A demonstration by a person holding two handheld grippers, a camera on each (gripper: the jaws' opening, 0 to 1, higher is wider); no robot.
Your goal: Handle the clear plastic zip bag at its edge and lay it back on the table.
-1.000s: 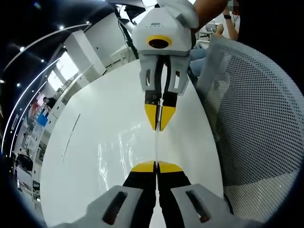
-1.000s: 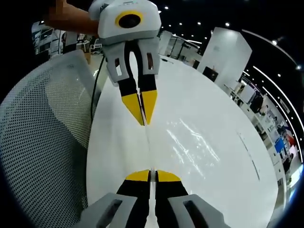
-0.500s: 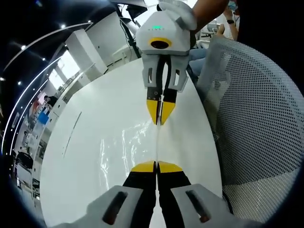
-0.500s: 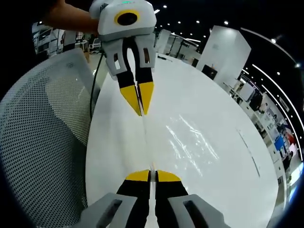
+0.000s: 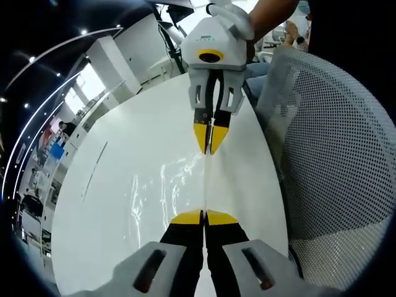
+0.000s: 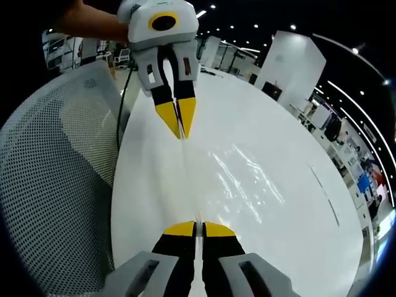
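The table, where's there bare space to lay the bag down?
The white table is bare on the far side of the clear bag, toward the room. The near edge is crowded: both grippers pinch the bag beside the mesh chair.

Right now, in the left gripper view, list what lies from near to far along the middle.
Left gripper shut on the zip bag's edge → clear zip bag → right gripper pinching the same edge → person's hand.

Yellow-tipped black tongs (image 5: pixel 203 218), white housings

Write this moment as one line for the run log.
left gripper: shut on zip bag edge | right gripper: shut on same edge | bag stretched between them above table
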